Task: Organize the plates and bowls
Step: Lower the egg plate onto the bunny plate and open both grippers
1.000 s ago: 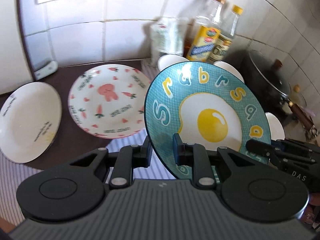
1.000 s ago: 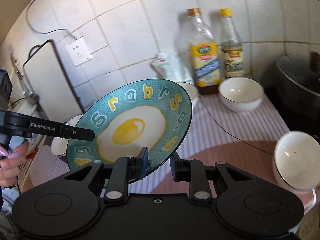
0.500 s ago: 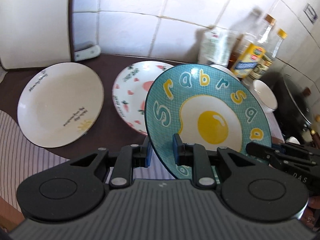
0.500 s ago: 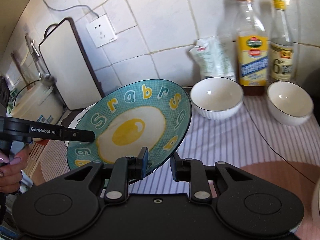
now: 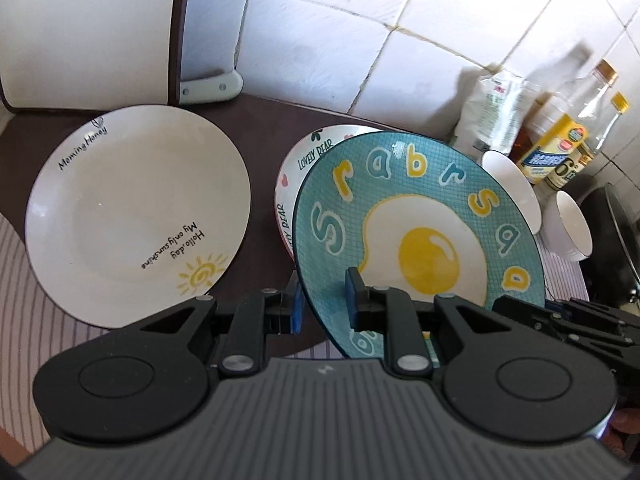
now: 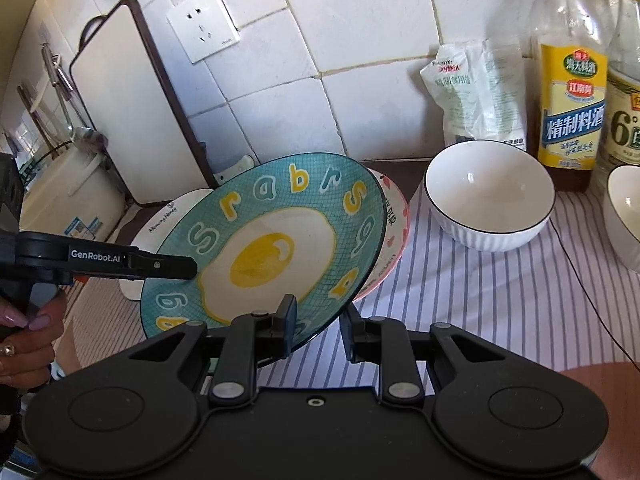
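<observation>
The left gripper [image 5: 322, 304] pinches the near rim of the teal egg plate [image 5: 420, 240], and the right gripper [image 6: 318, 330] clamps the same rim on its own side; both jaws are narrow and closed on it. The plate is tilted in the air between them. It looks like glazed ceramic: stiff, fairly heavy, slick and breakable, so the rim is the only real hold. Just beyond it lies the pink plate [image 5: 298, 168], farther left the white plate [image 5: 136, 216], and off right two bowls [image 6: 490, 194].

Egg plate [image 5: 420, 216] above bunny plate [image 5: 298, 168]
</observation>
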